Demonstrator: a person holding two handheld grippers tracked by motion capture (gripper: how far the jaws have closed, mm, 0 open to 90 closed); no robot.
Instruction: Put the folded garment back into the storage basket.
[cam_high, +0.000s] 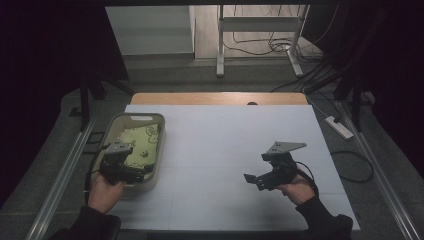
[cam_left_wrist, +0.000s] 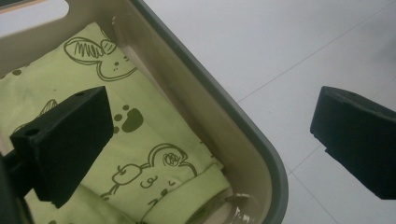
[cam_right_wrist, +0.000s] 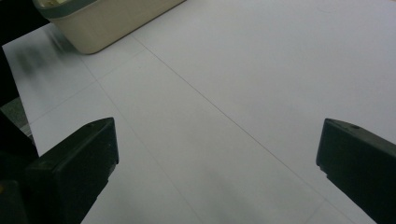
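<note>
I'm holding the left gripper (cam_left_wrist: 212, 135), jaws spread wide, over the bin (cam_left_wrist: 243, 135); the green cloth (cam_left_wrist: 144, 135) is lying inside, looks deposited. Right gripper (cam_right_wrist: 217, 163) is idling, jaws released, above the table (cam_right_wrist: 243, 84).

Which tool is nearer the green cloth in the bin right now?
Left. The left tool hangs open over the bin's near corner, just above the green cloth. The right tool is open over bare table, well off to the right.
</note>
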